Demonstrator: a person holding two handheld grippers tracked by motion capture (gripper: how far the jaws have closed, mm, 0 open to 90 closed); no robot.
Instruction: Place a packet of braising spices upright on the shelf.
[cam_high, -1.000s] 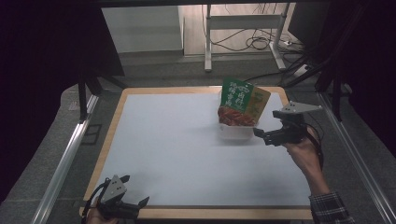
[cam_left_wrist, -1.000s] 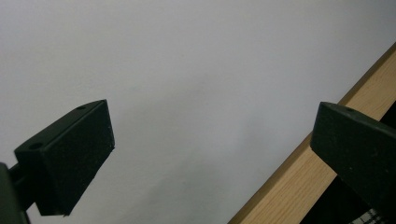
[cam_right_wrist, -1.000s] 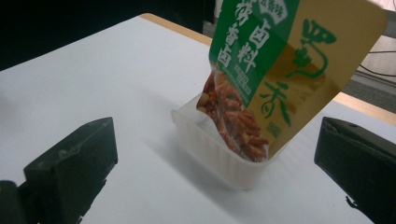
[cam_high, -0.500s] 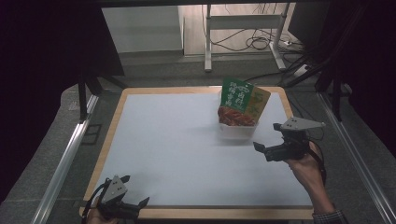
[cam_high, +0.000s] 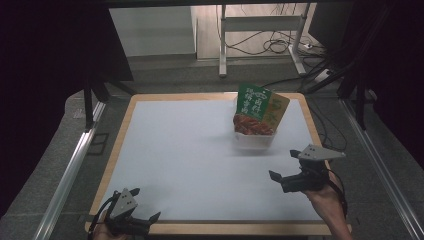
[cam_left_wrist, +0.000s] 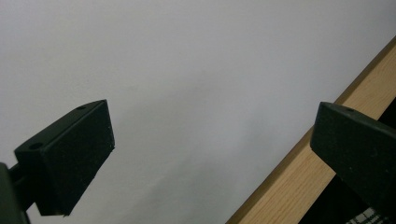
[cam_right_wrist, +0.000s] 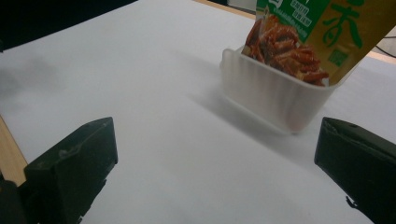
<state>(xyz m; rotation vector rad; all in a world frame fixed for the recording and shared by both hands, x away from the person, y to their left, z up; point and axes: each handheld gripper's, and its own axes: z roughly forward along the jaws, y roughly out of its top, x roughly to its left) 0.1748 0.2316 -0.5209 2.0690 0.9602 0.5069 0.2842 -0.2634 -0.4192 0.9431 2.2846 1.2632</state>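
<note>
Packets (cam_high: 260, 109) of snack food, one green with red pieces pictured on it and one yellow-brown behind, are standing upright and leaning slightly in a small translucent white tub (cam_high: 254, 140) with ribbed walls. The tub is sitting on the white table (cam_high: 175, 160) toward the far right corner, a little in from the wooden rim. In the right gripper view the packets (cam_right_wrist: 303, 32) are rising out of the tub (cam_right_wrist: 275, 93), tilted to one side, with green characters printed on the yellow-brown one.

Compared with a second ago, the right gripper (cam_high: 282, 167) is now lying much nearer the table's near edge, having drawn back from beside the tub, and is well apart from it. The tub and packets are sitting where they were. The left gripper (cam_high: 145, 220) is keeping its place at the near left corner.

The right gripper (cam_right_wrist: 210, 186) is gaping wide, its jaws holding nothing and hanging above bare white surface, pointing toward the tub. The left gripper (cam_left_wrist: 210, 177) is likewise standing wide and holding nothing, one jaw over the white surface and the other over the wooden rim (cam_left_wrist: 289, 182). A hand (cam_high: 327, 200) is gripping the right gripper from the near right side.
</note>
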